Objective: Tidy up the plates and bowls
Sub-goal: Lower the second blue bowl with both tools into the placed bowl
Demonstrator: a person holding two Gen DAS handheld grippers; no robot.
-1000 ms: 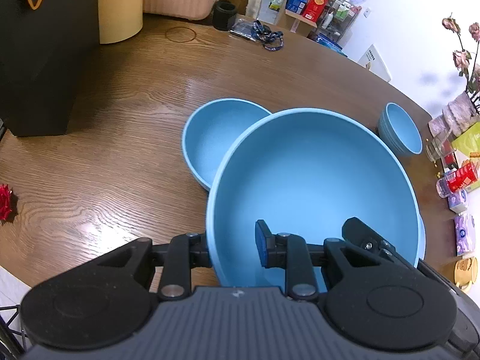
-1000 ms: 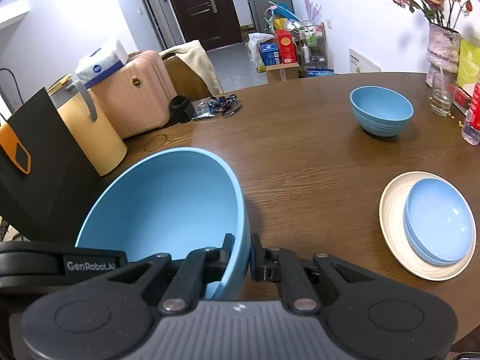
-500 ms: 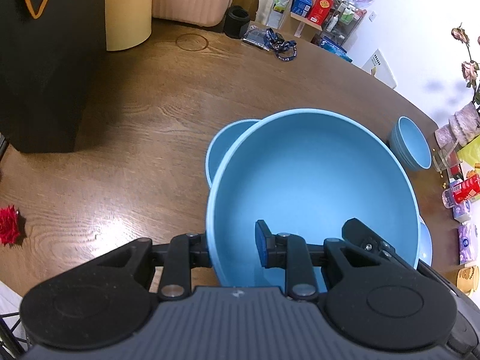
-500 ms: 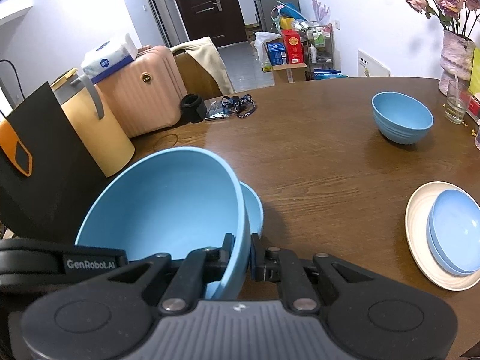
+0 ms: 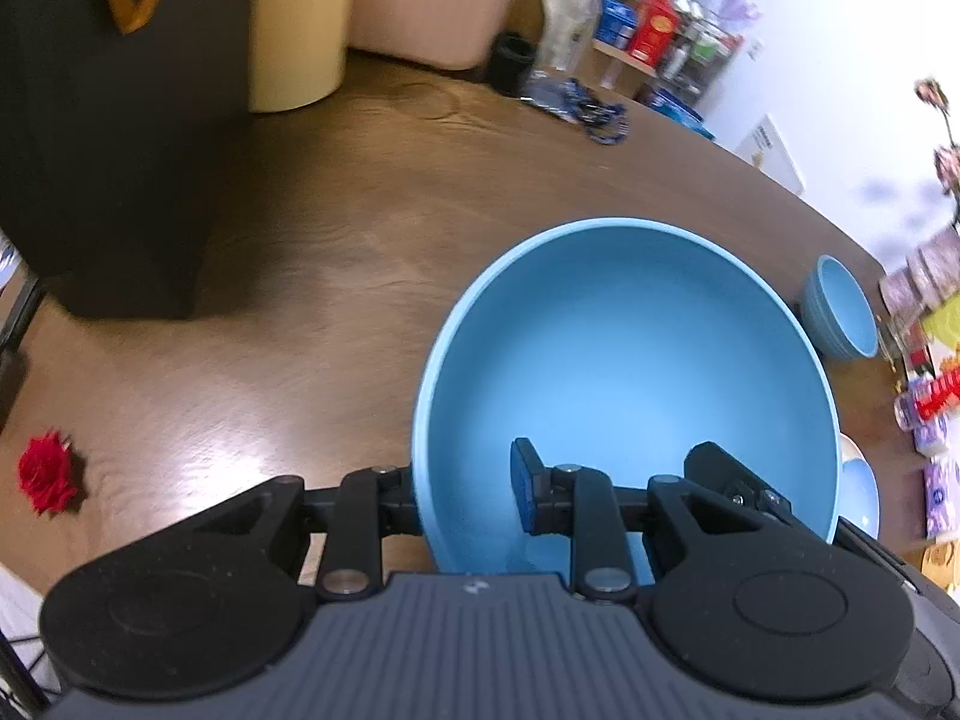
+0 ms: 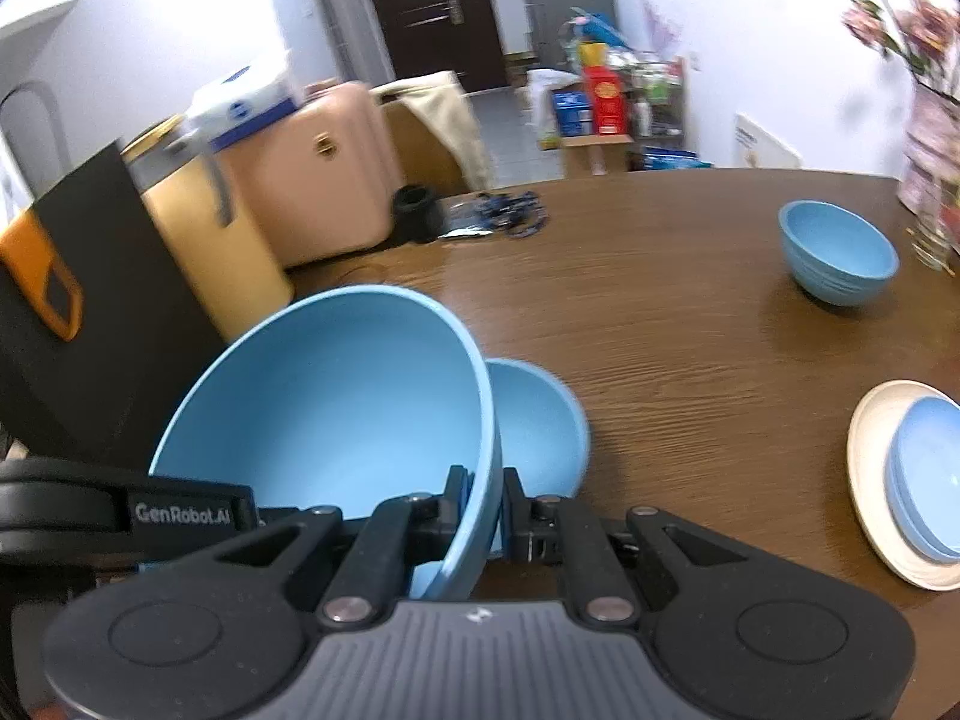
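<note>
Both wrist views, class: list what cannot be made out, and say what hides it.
- Medium bowl: gone in the left wrist view behind the big bowl; in the right wrist view, only partly visible.
- Cream plate: cut off by the right wrist view's edge.
- Shelf labels: blurred, too small.
- Left gripper, right gripper: contact with rim partly hidden.

three blue bowls (image 6: 336, 420), two plates (image 6: 876, 480), two grippers (image 6: 483, 510)

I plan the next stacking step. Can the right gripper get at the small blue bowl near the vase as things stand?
Probably not yet: the right gripper is shut on the large blue bowl. The table toward the small blue bowl looks unobstructed.
</note>
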